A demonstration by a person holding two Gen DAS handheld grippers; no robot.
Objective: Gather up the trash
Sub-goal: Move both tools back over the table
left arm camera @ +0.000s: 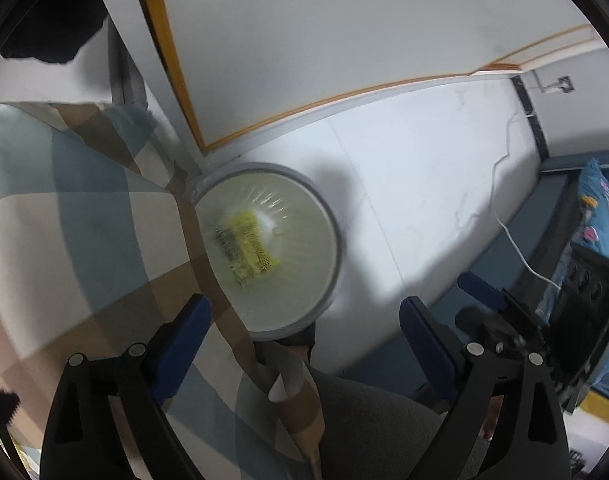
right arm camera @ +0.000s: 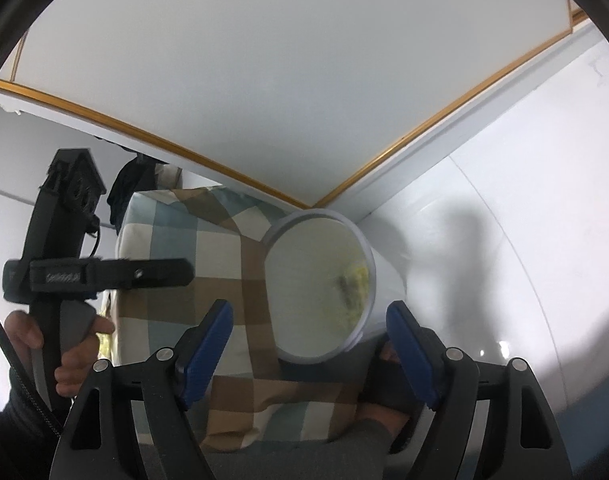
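A round white trash bin [left arm camera: 324,216] stands on the white floor beside the checked bed; it also shows in the right wrist view [right arm camera: 368,248]. A yellow wrapper [left arm camera: 250,244] lies at its bottom, seen blurred in the right wrist view [right arm camera: 354,280]. My left gripper [left arm camera: 304,332] is open and empty, above the bin's near rim. My right gripper [right arm camera: 310,338] is open and empty, also just over the bin's near rim. The right gripper's body shows at the right of the left wrist view [left arm camera: 516,332]; the left gripper's body shows at the left of the right wrist view [right arm camera: 60,248].
A bed with a checked blue, beige and brown cover [left arm camera: 84,216] lies left of the bin [right arm camera: 208,264]. A white wardrobe with an orange edge [left arm camera: 304,60] stands behind. A white cable [left arm camera: 512,240] runs across the floor. A blue patterned cloth [left arm camera: 596,208] is at the right.
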